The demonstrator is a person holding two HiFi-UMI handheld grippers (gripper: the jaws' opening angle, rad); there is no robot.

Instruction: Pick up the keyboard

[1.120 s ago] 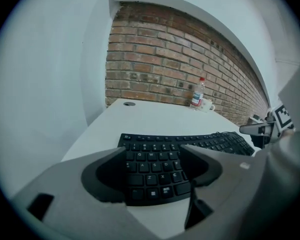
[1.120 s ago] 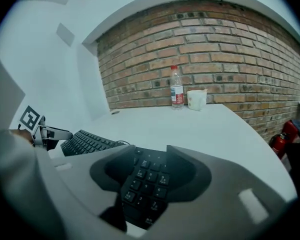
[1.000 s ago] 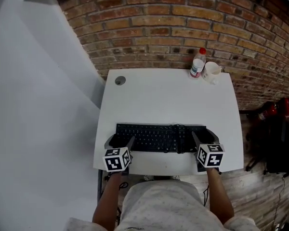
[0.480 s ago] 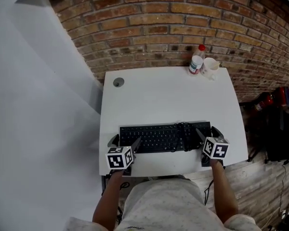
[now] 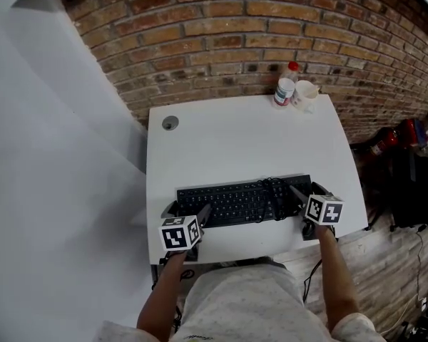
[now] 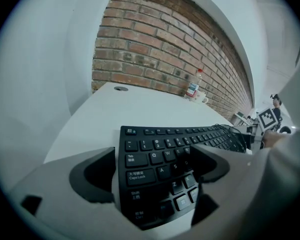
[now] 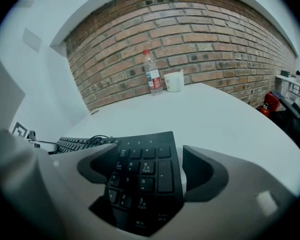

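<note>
Opening right gripper (image 7: 146, 156) wider than before, holding left gripper (image 6: 155, 156) agape, straddling keyboard (image 5: 242, 201) ends at 6 o'clock on table (image 5: 235, 141); gripping pending.

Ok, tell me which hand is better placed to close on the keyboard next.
Left, narrowly. The left tongs stand open with one end of the keyboard between them. The right tongs straddle its number-pad end too, but are opening at this moment.
</note>
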